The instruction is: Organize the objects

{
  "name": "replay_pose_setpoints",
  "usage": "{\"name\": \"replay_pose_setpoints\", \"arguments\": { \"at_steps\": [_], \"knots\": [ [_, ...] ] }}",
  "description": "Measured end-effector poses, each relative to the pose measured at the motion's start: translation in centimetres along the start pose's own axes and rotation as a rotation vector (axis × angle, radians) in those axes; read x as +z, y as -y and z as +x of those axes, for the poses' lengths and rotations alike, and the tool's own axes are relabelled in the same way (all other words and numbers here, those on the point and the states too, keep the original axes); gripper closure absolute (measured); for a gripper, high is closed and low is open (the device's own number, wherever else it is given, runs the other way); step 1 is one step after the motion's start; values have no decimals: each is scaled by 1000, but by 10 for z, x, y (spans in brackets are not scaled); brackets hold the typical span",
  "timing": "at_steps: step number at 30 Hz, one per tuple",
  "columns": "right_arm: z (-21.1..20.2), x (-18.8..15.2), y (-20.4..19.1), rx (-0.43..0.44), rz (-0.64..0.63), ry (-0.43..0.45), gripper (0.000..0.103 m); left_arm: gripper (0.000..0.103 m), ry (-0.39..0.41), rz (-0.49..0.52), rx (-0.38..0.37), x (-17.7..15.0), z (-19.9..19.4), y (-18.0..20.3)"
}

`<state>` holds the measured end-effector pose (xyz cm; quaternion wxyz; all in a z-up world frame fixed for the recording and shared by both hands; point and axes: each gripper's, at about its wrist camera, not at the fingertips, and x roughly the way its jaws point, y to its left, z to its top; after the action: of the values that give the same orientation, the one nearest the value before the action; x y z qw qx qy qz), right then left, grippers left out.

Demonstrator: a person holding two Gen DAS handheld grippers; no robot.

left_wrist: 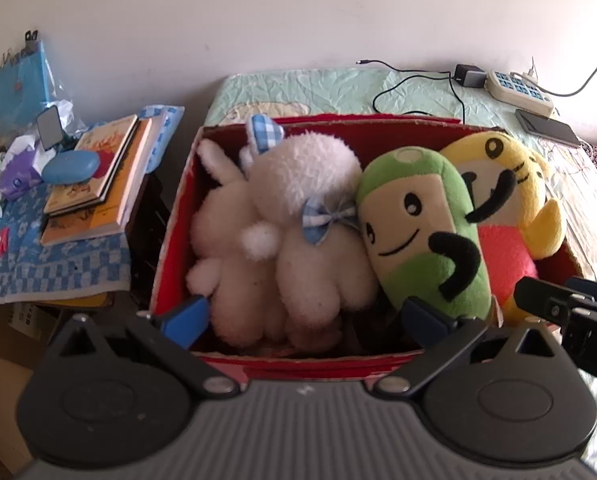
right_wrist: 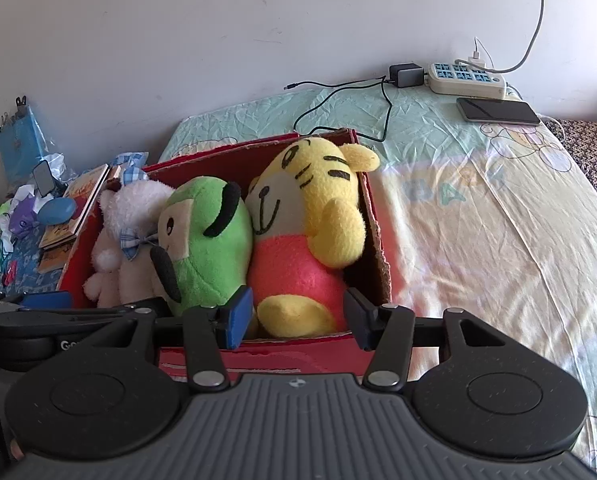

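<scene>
Three soft toys sit packed side by side in a red cardboard box (right_wrist: 372,240) on a bed: a white toy (left_wrist: 282,240) at the box's left end, a green toy (right_wrist: 206,240) in the middle, a yellow tiger toy (right_wrist: 314,220) hard against the right wall. The left gripper (left_wrist: 316,314) hangs released over the box's near edge, its fingers spread wide with nothing pressed between them. The right gripper (right_wrist: 298,316) is likewise unclenched, its fingers standing either side of the tiger's feet without squeezing.

All three toys look light, plush and yielding; they would likely squash under a grip rather than slip, and a limb, an ear or the round body would offer the surest hold. The box itself looks thin and ragged along its rim, so it may flex if lifted by one wall.

The toys' lower halves and the box floor are hidden, and the clutter left of the box is too small to read.
</scene>
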<state>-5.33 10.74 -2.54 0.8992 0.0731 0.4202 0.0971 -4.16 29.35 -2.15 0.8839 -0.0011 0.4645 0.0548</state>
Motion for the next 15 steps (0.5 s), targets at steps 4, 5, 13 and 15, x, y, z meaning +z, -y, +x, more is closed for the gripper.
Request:
{"name": "replay_pose_setpoints", "arguments": {
  "at_steps": [4, 5, 13, 15],
  "knots": [
    [1, 1, 2, 2, 8, -7, 49, 1, 1, -2, 1, -1, -1, 1],
    [2, 1, 1, 3, 7, -7, 49, 1, 3, -3, 3, -1, -1, 1],
    [0, 0, -1, 8, -4, -3, 49, 1, 10, -17, 17, -1, -4, -2],
    [0, 0, -2, 8, -6, -3, 49, 1, 10, -18, 16, -2, -4, -3]
  ]
}}
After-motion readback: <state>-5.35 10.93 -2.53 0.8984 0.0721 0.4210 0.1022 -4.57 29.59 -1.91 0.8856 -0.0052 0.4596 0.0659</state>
